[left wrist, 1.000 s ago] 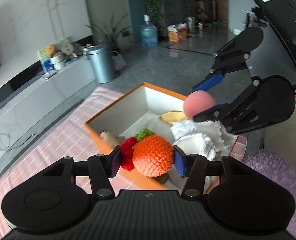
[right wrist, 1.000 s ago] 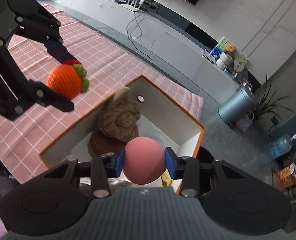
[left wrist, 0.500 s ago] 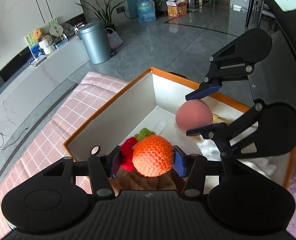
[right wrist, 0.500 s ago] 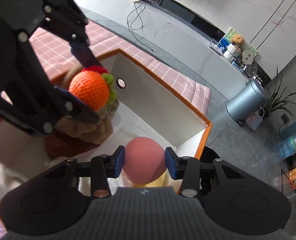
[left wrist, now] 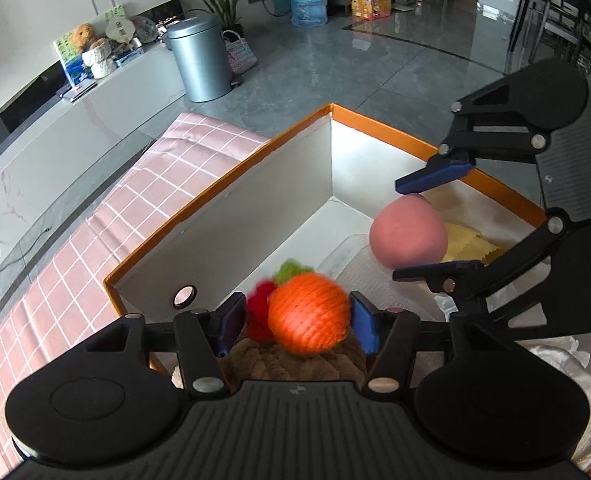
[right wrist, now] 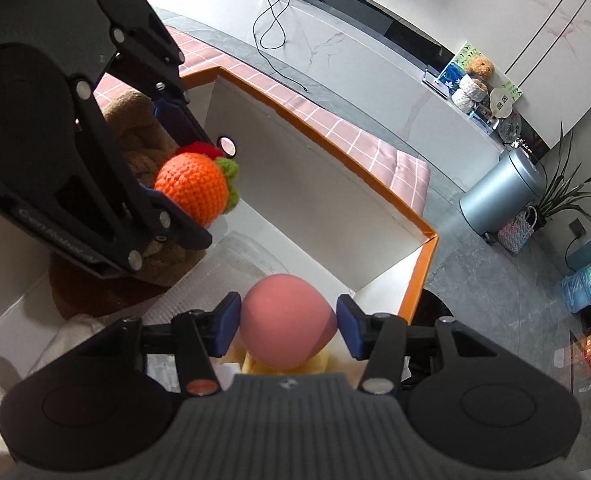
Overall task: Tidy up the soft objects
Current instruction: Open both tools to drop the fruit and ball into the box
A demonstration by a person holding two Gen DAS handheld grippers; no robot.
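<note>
Orange-rimmed box (left wrist: 231, 176): L tongs (left wrist: 297, 322) spread wide, crochet orange (left wrist: 307, 312) loose between pads. R tongs (right wrist: 289, 326) wide, pink ball (right wrist: 285, 320) between, untouched.

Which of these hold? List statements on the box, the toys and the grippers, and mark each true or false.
1. The orange ball sits between the fingers of the left gripper. True.
2. The pink ball lies on the tablecloth outside the box. False: it is over the inside of the box, between the fingers of the right gripper.
3. A brown plush lies in the box under the left gripper. True.
4. The box rim is blue. False: it is orange.
</note>
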